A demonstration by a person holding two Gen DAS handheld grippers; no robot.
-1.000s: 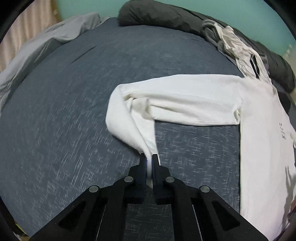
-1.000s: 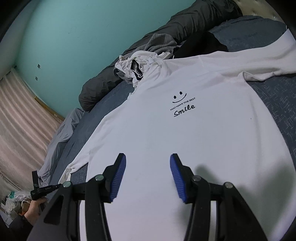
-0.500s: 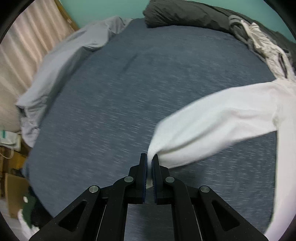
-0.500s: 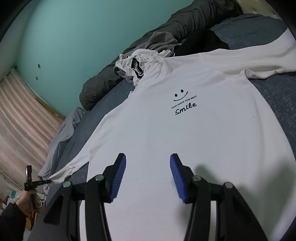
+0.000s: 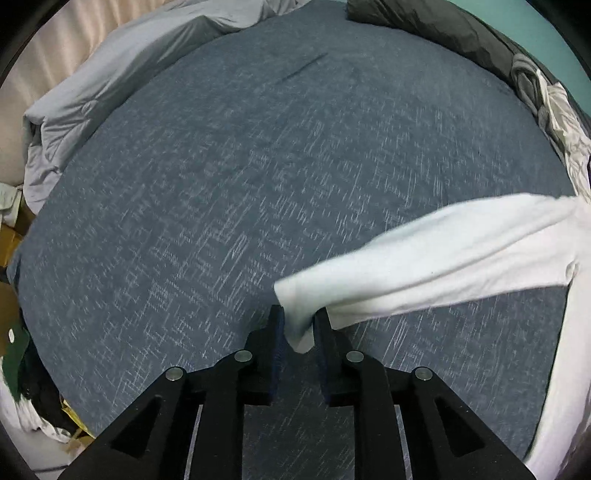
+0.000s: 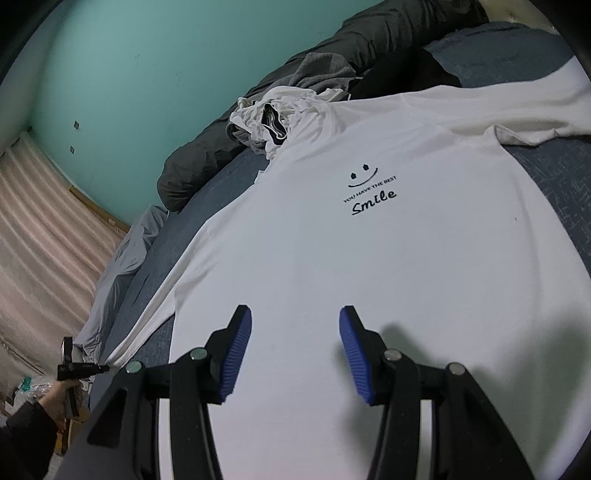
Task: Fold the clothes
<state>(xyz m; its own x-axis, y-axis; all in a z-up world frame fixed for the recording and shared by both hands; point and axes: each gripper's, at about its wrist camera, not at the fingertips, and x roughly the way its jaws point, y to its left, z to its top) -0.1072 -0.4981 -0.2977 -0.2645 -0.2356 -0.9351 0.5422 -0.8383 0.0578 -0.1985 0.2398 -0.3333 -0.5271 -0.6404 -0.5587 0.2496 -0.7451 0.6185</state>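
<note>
One sleeve (image 5: 424,266) of the white shirt stretches across the blue bedspread (image 5: 240,184) in the left wrist view, its cuff between the slightly parted fingers of the left gripper (image 5: 300,334); whether they grip it, I cannot tell. In the right wrist view, the right gripper (image 6: 295,350) hangs with fingers wide apart over the shirt (image 6: 369,258), spread flat, print up.

Dim, even indoor light; soft shadows on the white shirt (image 6: 369,277); strong fisheye bending, dark vignetted corners.

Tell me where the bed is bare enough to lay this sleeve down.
Bare blue bedspread spreads between the grey duvet, the dark pillow and the sleeve. Crowded: clothes pile by the white shirt.
</note>
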